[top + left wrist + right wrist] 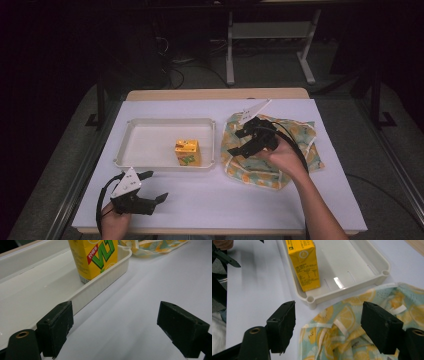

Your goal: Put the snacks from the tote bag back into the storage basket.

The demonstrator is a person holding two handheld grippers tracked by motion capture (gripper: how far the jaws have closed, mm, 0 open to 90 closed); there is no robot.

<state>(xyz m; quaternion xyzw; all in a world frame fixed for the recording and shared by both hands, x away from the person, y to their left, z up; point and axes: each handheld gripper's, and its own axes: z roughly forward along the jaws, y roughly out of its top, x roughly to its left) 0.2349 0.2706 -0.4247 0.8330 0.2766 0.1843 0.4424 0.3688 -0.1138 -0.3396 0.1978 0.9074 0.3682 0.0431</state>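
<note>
To the right of the white tray (125,145), on the pale table cover (280,205), lies the crumpled lemon-print cloth bag (295,137), its near-left edge just beside the tray's corner, and that is what my right gripper (240,143) hangs over. Its jaws stand spread with nothing between them, one above the bare cover by the tray corner, the other above the folds. To do this well, I think I should come down on a raised fold or one of the pale straps (340,326) rather than flat cloth, so the pads bite fabric and not the table. I'd also keep off the tray rim, since a knock there could tip the yellow drink carton (188,152) standing upright in the tray's near-right corner. Whether the straps lie loose or are tucked under I cannot quite tell from here. My left gripper (156,186) rests near the table's front edge, jaws wide and empty, ready to steady the bag if it drags.
</note>
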